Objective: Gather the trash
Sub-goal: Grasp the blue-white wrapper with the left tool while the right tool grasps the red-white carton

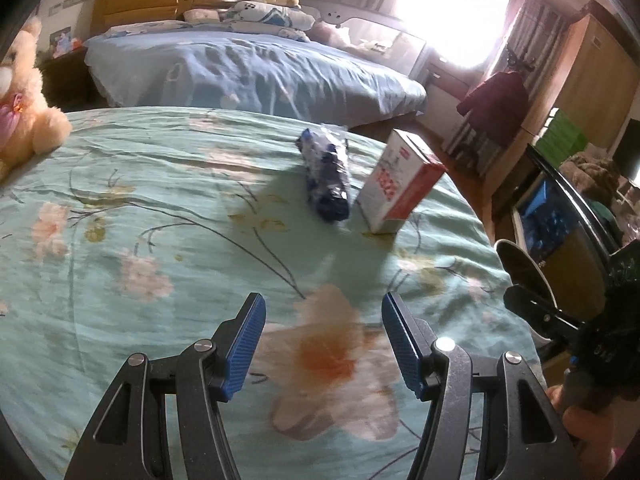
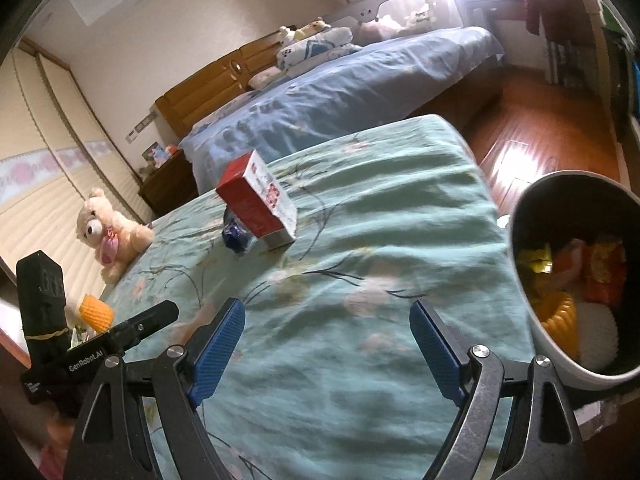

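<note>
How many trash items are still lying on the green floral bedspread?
3: a red-and-white carton, a blue-and-white wrapper beside it, and an orange foam fruit net near the teddy bear. More may be hidden.

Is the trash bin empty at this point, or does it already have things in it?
Partly filled. The right wrist view looks into the bin and shows orange, yellow and white scraps at its bottom, well below the rim.

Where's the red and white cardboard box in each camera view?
Left wrist: red and white cardboard box right of centre, right of the crumpled blue plastic wrapper.
Right wrist: box left of centre, wrapper mostly behind it.
Shared landmark: cream teddy bear on the green floral bedspread.
</note>
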Available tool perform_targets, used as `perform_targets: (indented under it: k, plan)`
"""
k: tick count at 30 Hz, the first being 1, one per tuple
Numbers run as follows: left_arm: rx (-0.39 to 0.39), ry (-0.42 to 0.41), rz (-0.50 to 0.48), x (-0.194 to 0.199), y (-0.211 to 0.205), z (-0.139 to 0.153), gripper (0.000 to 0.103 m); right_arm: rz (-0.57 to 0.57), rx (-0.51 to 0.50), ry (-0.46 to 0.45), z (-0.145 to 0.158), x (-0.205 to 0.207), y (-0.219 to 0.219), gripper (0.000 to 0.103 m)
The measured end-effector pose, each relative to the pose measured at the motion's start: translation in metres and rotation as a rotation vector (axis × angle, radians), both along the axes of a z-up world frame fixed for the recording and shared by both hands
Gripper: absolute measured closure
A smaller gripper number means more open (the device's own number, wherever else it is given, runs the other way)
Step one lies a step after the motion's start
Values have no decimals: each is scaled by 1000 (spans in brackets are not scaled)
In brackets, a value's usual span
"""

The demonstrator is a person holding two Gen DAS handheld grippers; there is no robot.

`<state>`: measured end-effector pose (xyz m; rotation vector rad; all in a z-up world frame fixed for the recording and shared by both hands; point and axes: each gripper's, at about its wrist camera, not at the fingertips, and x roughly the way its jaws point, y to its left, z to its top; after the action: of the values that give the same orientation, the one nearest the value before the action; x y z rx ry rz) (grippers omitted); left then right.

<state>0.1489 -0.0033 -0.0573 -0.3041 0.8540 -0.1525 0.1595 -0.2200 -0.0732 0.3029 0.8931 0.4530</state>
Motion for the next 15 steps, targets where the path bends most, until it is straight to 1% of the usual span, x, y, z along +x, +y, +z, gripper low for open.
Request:
perform_targets:
  k: [4,9,14,15]
  plan:
    - [9,6,16,4,10,-2,43,28,-3,-7,0,7,13,17]
    - [-3,17,30,10,23,-5,43,58,-1,-39,2,23,33,17]
    - [2,19,34,20,29,-6,43,85,-24,-64,0,41,53,18]
    - [3,19,33,22,29,-7,43,88,-26,-67,-1,43,56,20]
